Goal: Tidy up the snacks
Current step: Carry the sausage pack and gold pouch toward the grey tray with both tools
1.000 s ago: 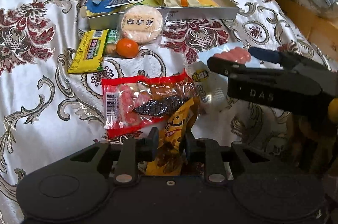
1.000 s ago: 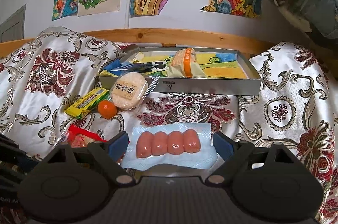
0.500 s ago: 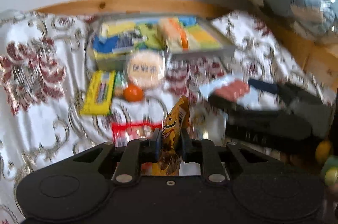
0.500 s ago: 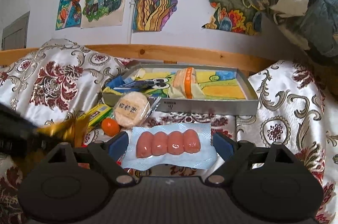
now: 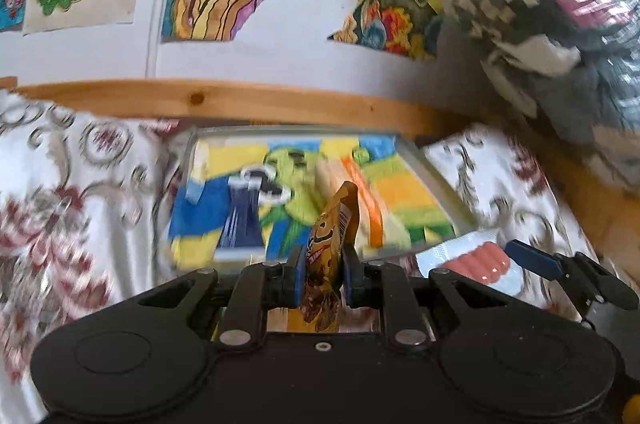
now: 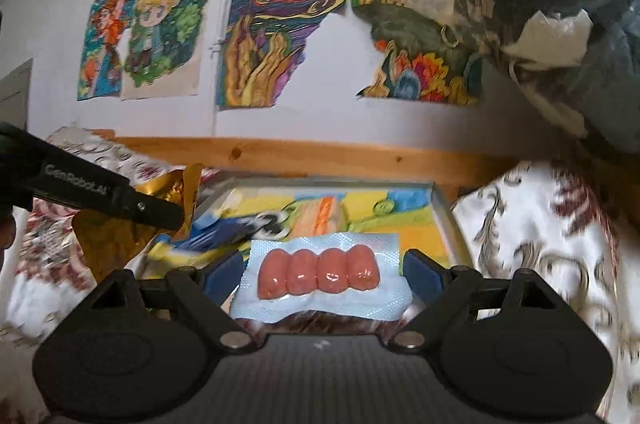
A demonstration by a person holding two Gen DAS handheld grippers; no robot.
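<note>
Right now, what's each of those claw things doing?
Left gripper: closed on a yellow snack packet.
Right gripper: holding a sausage pack between widely spread jaws.

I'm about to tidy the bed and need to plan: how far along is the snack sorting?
Done: an orange-striped packet and a blue packet already lie in the metal tray. In hand: the left gripper clamps a yellow snack bag and the right gripper holds a sausage pack, both near the tray. Left: neither is released; any other snacks are out of view.
</note>
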